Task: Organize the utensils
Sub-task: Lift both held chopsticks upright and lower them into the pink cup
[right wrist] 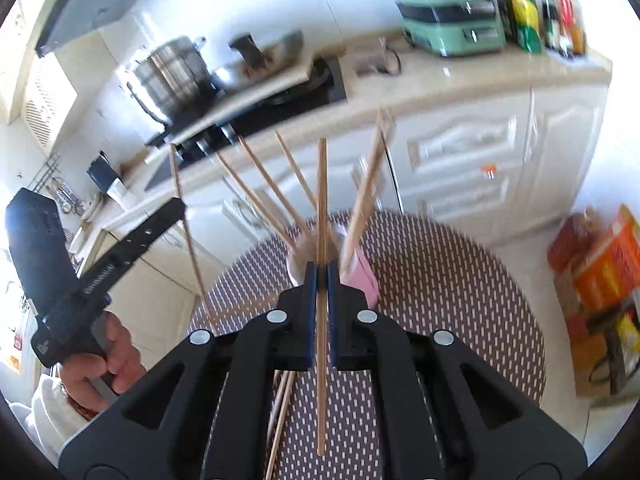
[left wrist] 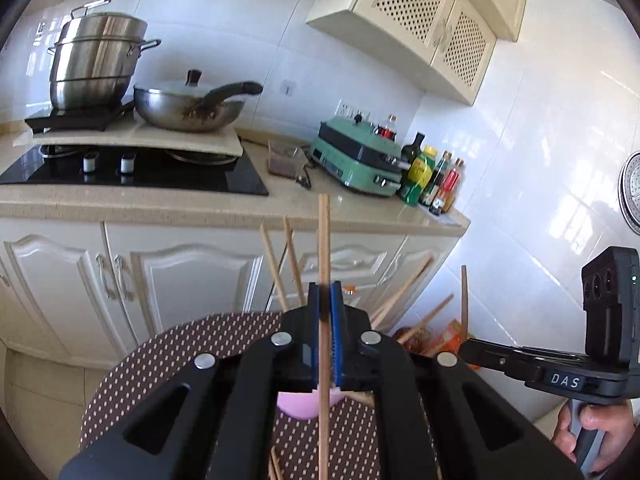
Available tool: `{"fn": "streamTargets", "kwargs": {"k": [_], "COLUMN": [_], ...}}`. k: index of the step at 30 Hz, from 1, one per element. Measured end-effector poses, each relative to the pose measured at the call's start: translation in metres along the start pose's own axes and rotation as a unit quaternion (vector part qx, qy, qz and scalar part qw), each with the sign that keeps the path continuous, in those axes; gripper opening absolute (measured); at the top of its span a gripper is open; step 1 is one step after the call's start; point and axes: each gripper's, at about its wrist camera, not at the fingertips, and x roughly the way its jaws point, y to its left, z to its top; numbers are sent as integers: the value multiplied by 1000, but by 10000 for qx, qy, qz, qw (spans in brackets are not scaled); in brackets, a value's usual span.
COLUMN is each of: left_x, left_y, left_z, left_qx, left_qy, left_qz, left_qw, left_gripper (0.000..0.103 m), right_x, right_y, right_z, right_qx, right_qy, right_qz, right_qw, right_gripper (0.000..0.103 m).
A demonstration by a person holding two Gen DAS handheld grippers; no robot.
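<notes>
Left gripper (left wrist: pixel 325 292) clamped tight on one chopstick (left wrist: pixel 323 240), standing upright | right gripper (right wrist: pixel 321 272) same deal, pinching its own chopstick (right wrist: pixel 321 200) | pink cup (right wrist: pixel 362 280) on the dotted round table (right wrist: pixel 460 280) holds a fan of chopsticks (right wrist: pixel 276 192), blocking the view | loose chopsticks (right wrist: pixel 280 408) lie on the table | green cooker (left wrist: pixel 356 160) and bottles (left wrist: pixel 432 176) on the counter behind

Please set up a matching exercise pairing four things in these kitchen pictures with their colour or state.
Things:
1. chopstick
2. cup
3. wok
4. electric cooker

Descriptions:
A. mint green, on the counter beside bottles
B. pink, holding several chopsticks
C. clamped upright in the left gripper
D. silver, with a black handle

Pairs: 1-C, 2-B, 3-D, 4-A
</notes>
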Motion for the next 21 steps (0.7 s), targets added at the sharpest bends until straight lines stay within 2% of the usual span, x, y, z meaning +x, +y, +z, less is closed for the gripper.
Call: {"fn": "streamTargets", "kwargs": {"k": [7,11,15,21], "left_x": [20,34,49,64], "left_y": [-12,-13,-11,-16], "left_z": [31,42,49,45], "left_qx": [-41,-105,-175,-4], "left_qy": [-509,-745,-870,-970], "left_qz": [43,191,266,409], "left_qw": [9987,9970,9957,9944], "left_gripper": [5,5,5,5], "right_x": [2,10,19,35], "right_y": [16,17,18,18], "right_z": [44,65,75,79], "right_qx": [-349,-437,-520,-623], "right_qy": [-517,-817,-997,-1141], "right_qz": [121,205,218,251], "right_qw": [9980,9955,9934,9912], "right_gripper": [5,5,5,5]}}
